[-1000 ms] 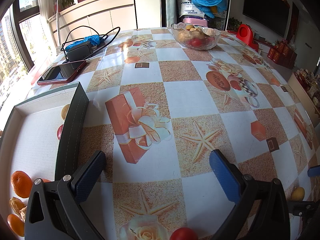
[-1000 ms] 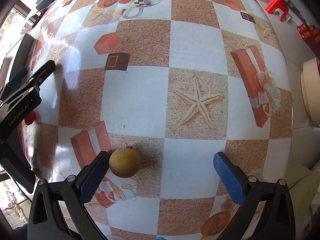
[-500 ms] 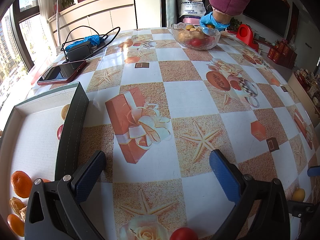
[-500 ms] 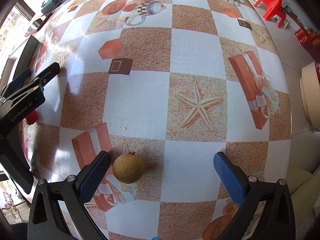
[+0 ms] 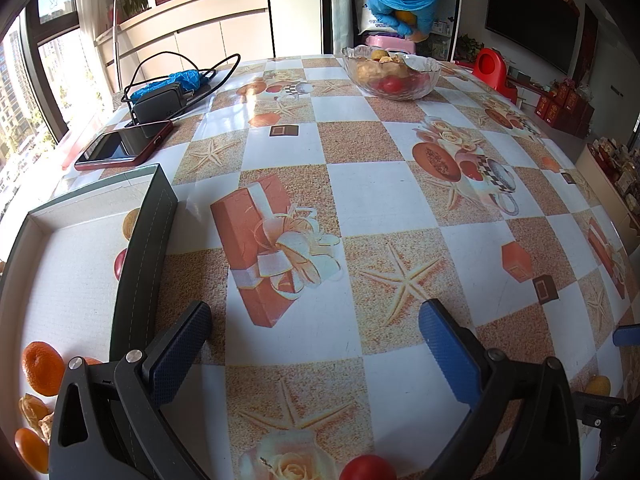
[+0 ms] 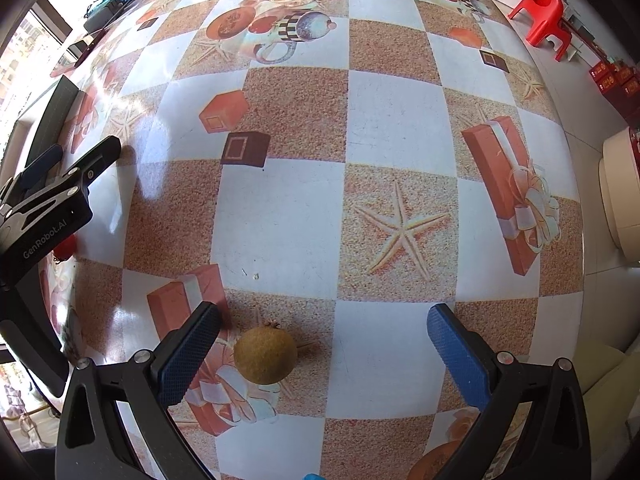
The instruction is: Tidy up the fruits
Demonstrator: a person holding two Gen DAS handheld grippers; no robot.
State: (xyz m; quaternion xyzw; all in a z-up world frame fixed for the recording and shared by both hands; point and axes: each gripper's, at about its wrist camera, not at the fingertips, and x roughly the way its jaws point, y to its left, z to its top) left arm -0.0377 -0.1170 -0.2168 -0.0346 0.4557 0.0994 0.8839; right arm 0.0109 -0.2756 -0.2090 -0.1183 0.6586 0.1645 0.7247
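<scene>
A small round brown fruit (image 6: 265, 355) is seen on the patterned tablecloth (image 6: 280, 216), lying between the fingers of the right gripper (image 6: 322, 354) but much nearer the left finger, from which it is just apart. The fingers are spread wide and nothing is clamped. In the left wrist view the same fruit (image 5: 598, 385) is glimpsed only as a small yellowish shape at the right edge, partly hidden behind black hardware.

The left gripper (image 5: 314, 344) is likewise held wide apart over bare tablecloth, with nothing between its fingers. A red fruit (image 5: 367, 468) is cut off by the bottom edge of that view, so only its top is shown. To the left, a shallow box (image 5: 144, 256) with a dark rim is seen; an orange fruit (image 5: 42, 368) and further orange and peel-like pieces lie in its near corner, partly cut off and hard to make out.

At the far end of the table a glass bowl (image 5: 394, 74) of fruit is seen, its contents indistinct. Above it a blue-gloved hand (image 5: 400, 10) is closed round something yellow, mostly hidden. A phone (image 5: 122, 148) and a charger (image 5: 160, 100) with its cable lie near the window side.
</scene>
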